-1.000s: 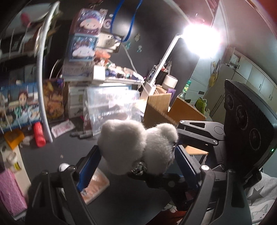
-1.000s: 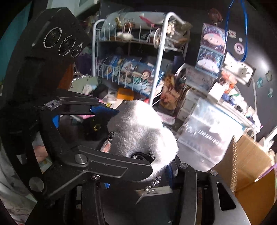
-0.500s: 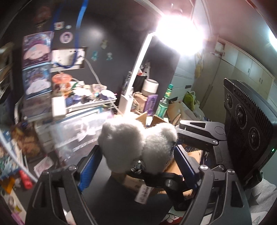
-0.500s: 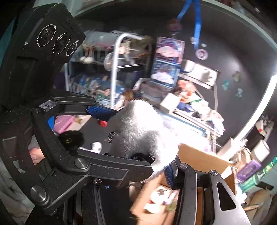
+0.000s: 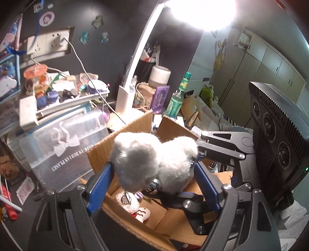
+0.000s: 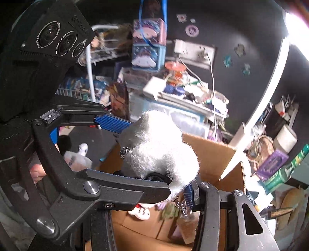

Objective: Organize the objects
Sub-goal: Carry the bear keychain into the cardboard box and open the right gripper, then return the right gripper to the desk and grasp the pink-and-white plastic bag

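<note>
Left tongs (image 5: 154, 173): blue pads clamped on fluffy white plush (image 5: 154, 160).
Right tongs (image 6: 154, 154): also closed on plush (image 6: 158, 146).
Plush: held above open cardboard box (image 5: 119, 142).
Box contents: partly hidden, unclear.

Fluffy plush toy (image 5: 152, 162), corrugated cardboard box (image 5: 119, 142)

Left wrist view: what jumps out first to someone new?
A fluffy white plush keychain toy, centre frame, gripped between the blue-padded left hand-held gripper and the right hand-held gripper, directly over an open brown cardboard box holding small trinkets. Above, a glaring white desk lamp washes out the top of the frame.
</note>
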The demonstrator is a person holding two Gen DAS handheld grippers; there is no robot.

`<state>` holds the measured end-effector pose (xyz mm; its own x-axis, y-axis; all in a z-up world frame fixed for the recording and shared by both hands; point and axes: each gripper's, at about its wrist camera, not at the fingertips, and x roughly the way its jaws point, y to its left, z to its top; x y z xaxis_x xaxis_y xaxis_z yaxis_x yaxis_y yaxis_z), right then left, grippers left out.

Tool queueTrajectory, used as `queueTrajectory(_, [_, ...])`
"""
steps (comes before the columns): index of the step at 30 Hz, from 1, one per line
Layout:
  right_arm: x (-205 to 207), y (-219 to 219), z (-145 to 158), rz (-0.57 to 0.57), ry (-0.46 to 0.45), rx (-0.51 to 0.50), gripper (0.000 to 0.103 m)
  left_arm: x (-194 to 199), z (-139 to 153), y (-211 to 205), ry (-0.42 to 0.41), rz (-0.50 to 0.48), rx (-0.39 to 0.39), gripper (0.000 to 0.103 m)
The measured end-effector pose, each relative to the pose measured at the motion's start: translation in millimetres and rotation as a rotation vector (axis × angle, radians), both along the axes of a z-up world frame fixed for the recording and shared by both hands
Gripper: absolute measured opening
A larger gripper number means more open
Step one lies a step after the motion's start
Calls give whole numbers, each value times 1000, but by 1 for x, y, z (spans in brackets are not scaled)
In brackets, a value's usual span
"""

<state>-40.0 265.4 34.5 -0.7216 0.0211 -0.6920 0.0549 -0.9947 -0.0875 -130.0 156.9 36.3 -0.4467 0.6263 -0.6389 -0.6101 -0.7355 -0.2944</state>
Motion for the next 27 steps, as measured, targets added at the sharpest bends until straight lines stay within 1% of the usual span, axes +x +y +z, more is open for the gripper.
queueTrajectory(6, [-4,14,-15,-17,-63,-9,44,-7,-8,10,-12,-8,-27,82])
queueTrajectory(8, [-3,17,-16,-25,-74,-1,46,-7,-8,12,-8,-9,-37,83])
queueTrajectory(10, [-3,21,-18,-43,-89,-4,48,-6,-8,11,-9,-12,-35,85])
queueTrajectory(11, [-3,22,-19,-48,-96,-8,52,-6,-7,10,-8,-8,-35,87])
queueTrajectory(12, [-2,24,-20,-56,-102,-7,54,-7,-7,10,-6,-2,-35,92])
queueTrajectory(13, [-2,25,-19,-60,-99,-6,60,-6,-6,8,-2,8,-38,95])
queueTrajectory(14, [-1,26,-18,-62,-92,-5,69,-5,-6,7,6,21,-43,99])
queueTrajectory(15, [1,26,-16,-65,-81,0,72,-4,-5,4,13,31,-46,99])
queueTrajectory(19, [3,26,-12,-73,-66,17,73,3,-1,-2,24,33,-36,99])
queueTrajectory(23, [4,21,-10,-70,-66,31,73,14,9,-13,56,46,-35,99])
queueTrajectory(27, [6,13,-5,-66,-48,32,73,30,21,-34,92,73,-15,99])
